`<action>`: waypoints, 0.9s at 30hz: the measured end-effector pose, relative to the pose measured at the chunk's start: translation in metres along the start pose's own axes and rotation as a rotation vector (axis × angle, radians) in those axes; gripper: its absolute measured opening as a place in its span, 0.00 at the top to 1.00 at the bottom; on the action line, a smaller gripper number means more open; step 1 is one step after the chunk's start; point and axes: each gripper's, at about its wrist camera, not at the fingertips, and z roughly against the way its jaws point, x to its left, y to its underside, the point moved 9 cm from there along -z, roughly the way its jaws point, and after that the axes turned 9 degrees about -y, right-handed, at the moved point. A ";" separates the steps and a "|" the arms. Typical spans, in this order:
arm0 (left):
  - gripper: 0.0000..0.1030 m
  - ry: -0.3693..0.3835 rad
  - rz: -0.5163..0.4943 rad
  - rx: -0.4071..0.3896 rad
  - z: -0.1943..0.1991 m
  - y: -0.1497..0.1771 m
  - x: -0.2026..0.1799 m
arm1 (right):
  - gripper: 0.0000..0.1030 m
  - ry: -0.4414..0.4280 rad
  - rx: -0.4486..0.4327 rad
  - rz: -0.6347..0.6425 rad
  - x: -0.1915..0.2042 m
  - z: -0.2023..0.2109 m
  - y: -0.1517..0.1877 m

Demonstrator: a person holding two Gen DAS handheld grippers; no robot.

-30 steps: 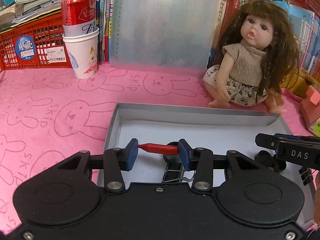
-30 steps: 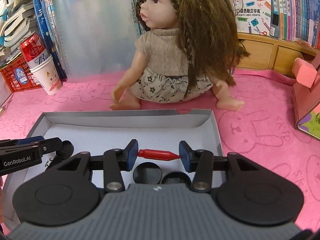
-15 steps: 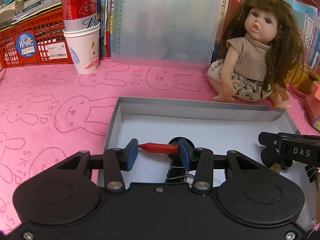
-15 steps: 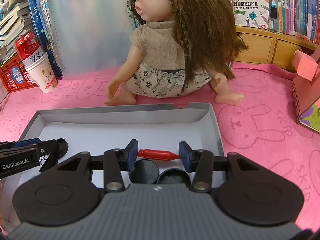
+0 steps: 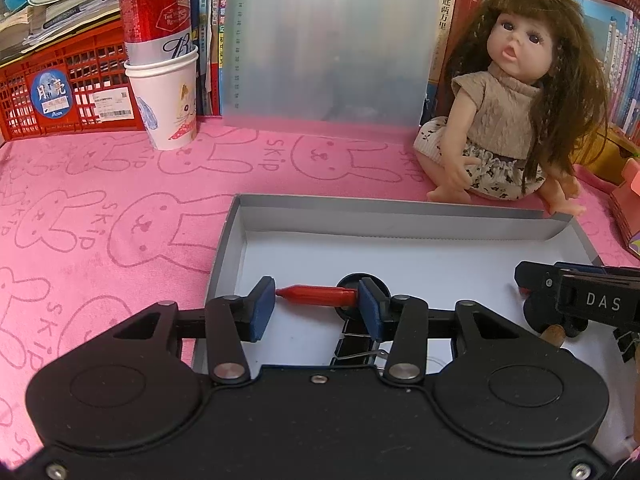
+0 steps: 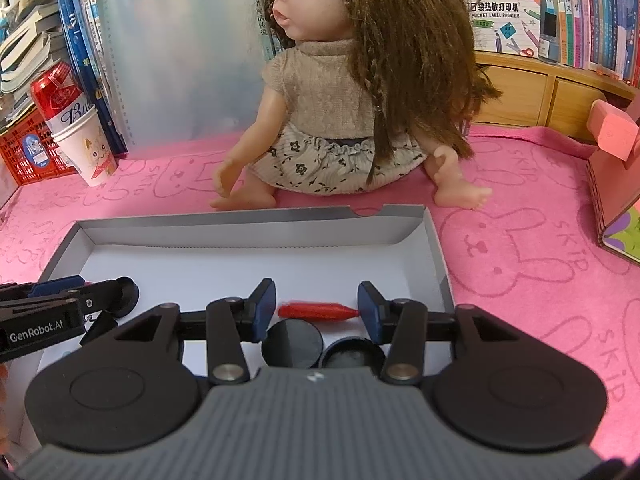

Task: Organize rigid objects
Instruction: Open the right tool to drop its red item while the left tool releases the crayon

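A shallow grey box (image 5: pixel 400 210) with a white floor lies on the pink cloth. My left gripper (image 5: pixel 316 306) is shut on a red pen-like piece (image 5: pixel 318 295), held crosswise between its blue pads above the box floor. My right gripper (image 6: pixel 316 306) holds a matching red piece (image 6: pixel 318 311) crosswise; its tip touches the right pad, and a thin gap shows at the left pad. Round black lids (image 6: pixel 294 343) and a black binder clip (image 5: pixel 356 350) lie in the box (image 6: pixel 256 224). Each gripper shows in the other's view: the right one (image 5: pixel 576 296), the left one (image 6: pixel 68 304).
A doll (image 5: pixel 508 120) sits just behind the box. A paper cup holding a red can (image 5: pixel 164 72), a red crate (image 5: pixel 60 92), a translucent sheet (image 5: pixel 328 44) and books line the back. A pink cardboard house (image 6: pixel 616 192) stands at right.
Both grippers have drawn back and up from the doll, each with its red piece still between the pads. The red piece in the right gripper looks slightly blurred now.
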 end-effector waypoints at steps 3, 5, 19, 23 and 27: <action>0.49 0.003 -0.003 -0.002 0.001 0.000 -0.001 | 0.38 -0.005 0.003 0.002 0.001 0.000 0.000; 0.43 0.001 -0.005 -0.001 0.002 0.000 -0.001 | 0.37 -0.004 -0.001 0.001 0.001 0.002 -0.001; 0.26 0.013 -0.024 -0.070 0.032 -0.005 -0.004 | 0.21 0.007 -0.089 0.033 0.007 0.035 -0.009; 0.24 0.022 -0.031 -0.094 0.045 -0.003 -0.004 | 0.17 0.010 -0.119 0.049 0.009 0.047 -0.007; 0.24 0.026 -0.030 -0.130 0.061 -0.002 -0.003 | 0.16 0.012 -0.149 0.072 0.015 0.063 -0.003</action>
